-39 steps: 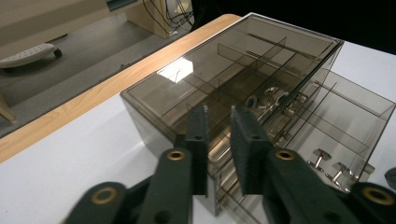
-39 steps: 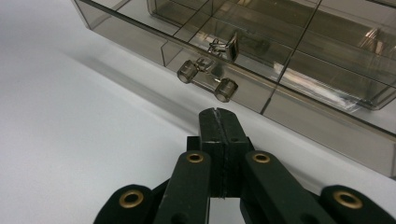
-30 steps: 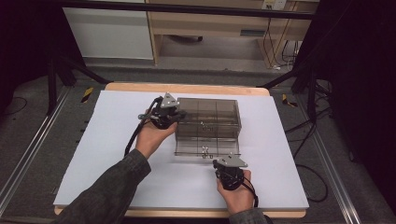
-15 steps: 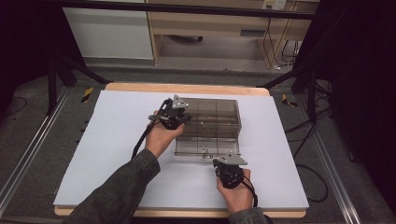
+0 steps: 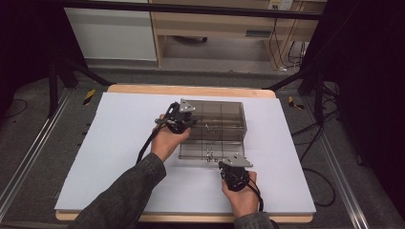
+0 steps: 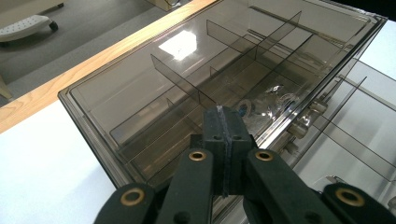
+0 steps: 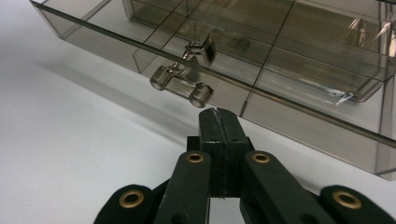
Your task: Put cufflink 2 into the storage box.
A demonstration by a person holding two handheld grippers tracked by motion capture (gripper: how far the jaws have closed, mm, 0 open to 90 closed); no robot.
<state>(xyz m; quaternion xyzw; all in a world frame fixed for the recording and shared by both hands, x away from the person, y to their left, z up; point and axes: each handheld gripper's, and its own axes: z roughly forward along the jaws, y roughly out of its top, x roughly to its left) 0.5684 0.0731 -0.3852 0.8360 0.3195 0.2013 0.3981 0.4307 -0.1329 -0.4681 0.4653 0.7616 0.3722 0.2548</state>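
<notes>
In the high view, a smoke-tinted clear plastic organizer box with inner dividers sits near the middle of a white sheet covering a wood-edged counter. The left gripper rests at the box's left edge, held by a hand on a dark-sleeved arm. The right gripper sits just beside the box's near side, close to a small metal latch. Black cables trail from both grippers. Beyond the counter are a grey floor, black stand legs, pale wooden furniture and loose cables.

In the left gripper view, the jaws are pressed together with nothing between them, poised over the tinted lid near its corner; dividers show through it.

In the right gripper view, the jaws meet fully, empty, just short of the clear cylindrical latch handle on the box front.
</notes>
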